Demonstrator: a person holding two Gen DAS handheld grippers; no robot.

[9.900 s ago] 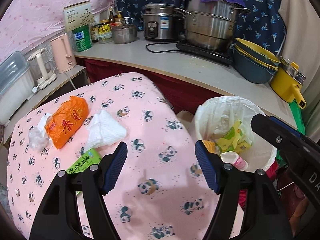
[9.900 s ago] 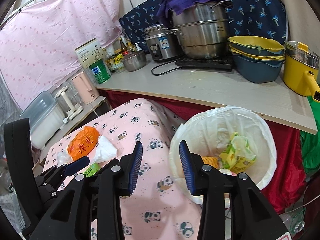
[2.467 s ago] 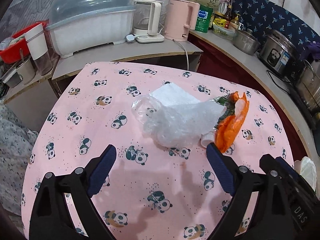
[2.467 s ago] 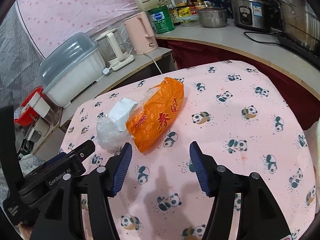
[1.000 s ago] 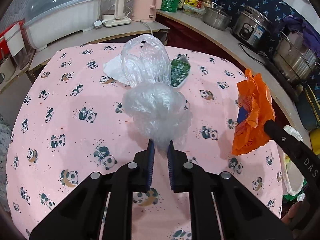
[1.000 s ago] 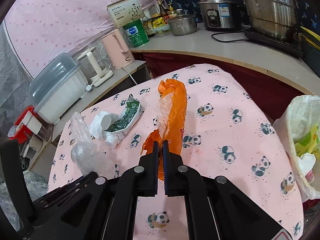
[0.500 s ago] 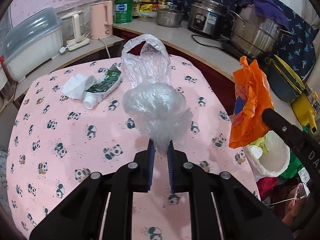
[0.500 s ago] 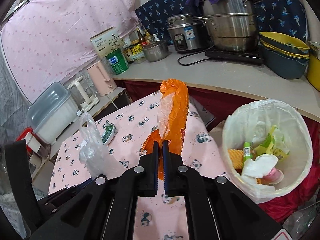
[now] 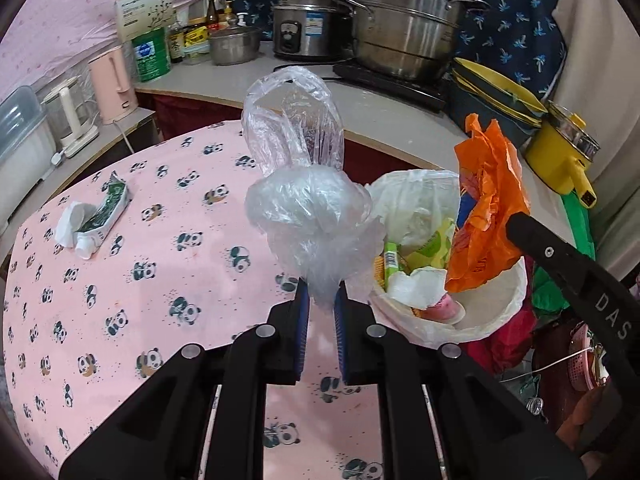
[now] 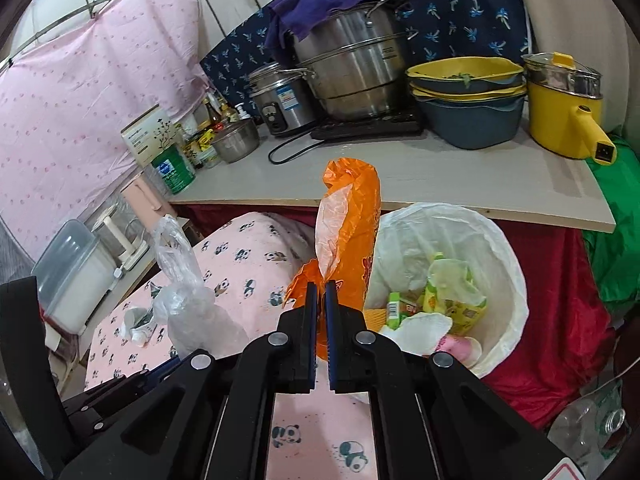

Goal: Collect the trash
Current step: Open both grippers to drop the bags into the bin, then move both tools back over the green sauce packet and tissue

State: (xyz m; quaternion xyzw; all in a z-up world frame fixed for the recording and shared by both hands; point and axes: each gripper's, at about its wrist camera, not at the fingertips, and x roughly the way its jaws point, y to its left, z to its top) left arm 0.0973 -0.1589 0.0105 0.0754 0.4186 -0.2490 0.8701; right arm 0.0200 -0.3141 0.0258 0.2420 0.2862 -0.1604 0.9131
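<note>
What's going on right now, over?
Left tool shut on clear bag. Right tool shut on orange bag. Both near trash bin. Nothing in the way.

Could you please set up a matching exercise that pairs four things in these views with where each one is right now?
Things:
1. clear plastic bag
2. orange plastic bag
3. green wrapper
4. yellow pot

Places:
A. on the counter
B. lying on the panda cloth
C. clamped in the left gripper
D. clamped in the right gripper

Pairs: 1-C, 2-D, 3-B, 4-A
</note>
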